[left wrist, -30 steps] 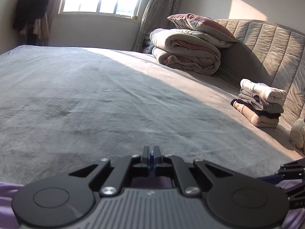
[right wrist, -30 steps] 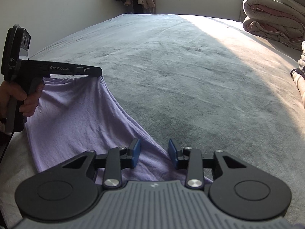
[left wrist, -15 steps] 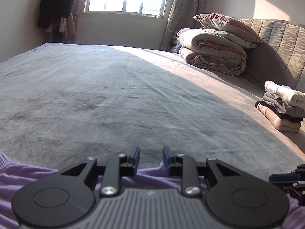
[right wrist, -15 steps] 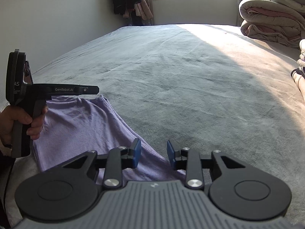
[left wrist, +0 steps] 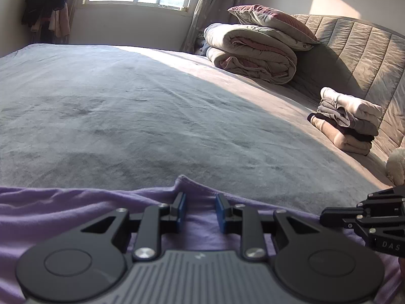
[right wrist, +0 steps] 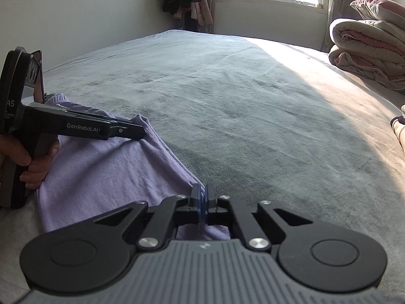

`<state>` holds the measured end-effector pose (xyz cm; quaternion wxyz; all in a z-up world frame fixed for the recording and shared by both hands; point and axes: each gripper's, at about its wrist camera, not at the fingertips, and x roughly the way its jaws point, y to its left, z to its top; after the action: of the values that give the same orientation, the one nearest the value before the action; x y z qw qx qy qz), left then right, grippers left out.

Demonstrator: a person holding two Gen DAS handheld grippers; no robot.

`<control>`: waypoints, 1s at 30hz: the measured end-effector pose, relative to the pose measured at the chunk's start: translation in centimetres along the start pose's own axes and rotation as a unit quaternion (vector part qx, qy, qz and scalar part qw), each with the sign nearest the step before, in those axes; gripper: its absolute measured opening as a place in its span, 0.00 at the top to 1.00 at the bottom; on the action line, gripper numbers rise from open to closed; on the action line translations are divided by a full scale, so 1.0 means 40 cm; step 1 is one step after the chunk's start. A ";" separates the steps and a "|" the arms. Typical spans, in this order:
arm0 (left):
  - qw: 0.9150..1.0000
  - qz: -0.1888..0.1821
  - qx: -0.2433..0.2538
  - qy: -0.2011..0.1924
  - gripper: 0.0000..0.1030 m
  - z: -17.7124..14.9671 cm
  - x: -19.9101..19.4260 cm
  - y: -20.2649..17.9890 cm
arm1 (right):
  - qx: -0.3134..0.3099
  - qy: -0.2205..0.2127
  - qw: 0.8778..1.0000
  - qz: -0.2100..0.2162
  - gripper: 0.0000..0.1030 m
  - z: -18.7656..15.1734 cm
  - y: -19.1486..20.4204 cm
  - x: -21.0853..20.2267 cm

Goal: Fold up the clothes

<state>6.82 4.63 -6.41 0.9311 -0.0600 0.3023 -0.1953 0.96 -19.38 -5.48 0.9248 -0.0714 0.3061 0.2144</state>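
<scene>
"GenRobot.AI" is printed on the left gripper [right wrist: 131, 133], fingers spread over the purple shirt [right wrist: 106, 177]. The right gripper [right wrist: 202, 197] is clamped on the shirt's edge on the bed [right wrist: 240, 101].

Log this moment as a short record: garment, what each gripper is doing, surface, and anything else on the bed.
garment: purple garment, lying on the bed
left gripper: open, fingers over the garment's edge
right gripper: shut on the garment's near edge
surface: grey bed cover
also on bed: folded duvet with pillow on top; stack of folded clothes by the headboard
</scene>
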 end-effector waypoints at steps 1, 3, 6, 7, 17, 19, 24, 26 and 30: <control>1.000 0.000 -0.002 -0.001 0.75 0.000 -0.001 0.000 | 0.001 0.000 1.000 -0.004 1.00 0.002 -0.001 0.000; 1.000 -0.002 -0.007 -0.001 0.74 0.003 -0.004 0.003 | 0.008 0.002 1.000 -0.008 1.00 0.004 -0.009 -0.001; 1.000 -0.007 -0.015 -0.002 0.73 0.009 -0.007 0.007 | 0.046 -0.004 0.999 0.008 0.95 0.012 -0.030 -0.010; 1.000 -0.009 -0.018 -0.002 0.74 0.010 -0.007 0.009 | 0.060 -0.008 0.998 0.015 0.87 0.015 -0.037 -0.014; 1.000 -0.010 -0.027 -0.002 0.73 0.003 -0.004 0.015 | 0.082 -0.013 0.995 0.053 0.85 0.030 0.003 0.022; 1.000 -0.009 -0.026 -0.002 0.73 0.003 -0.002 0.015 | 0.072 -0.013 0.996 0.050 0.85 0.029 0.009 0.023; 1.000 -0.008 -0.028 -0.002 0.73 0.002 -0.001 0.015 | 0.056 -0.006 0.997 0.048 0.84 0.024 0.018 0.031; 1.000 -0.007 -0.027 -0.003 0.73 0.001 0.000 0.013 | 0.048 -0.005 0.998 0.045 0.84 0.024 0.024 0.035; 1.000 -0.007 -0.023 -0.003 0.71 0.000 0.001 0.009 | 0.023 -0.001 0.999 0.046 0.78 0.022 0.036 0.037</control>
<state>6.96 4.93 -6.51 0.9289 -0.0841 0.3036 -0.1946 1.85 -17.35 -5.67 0.9157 -0.0356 0.3126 0.2498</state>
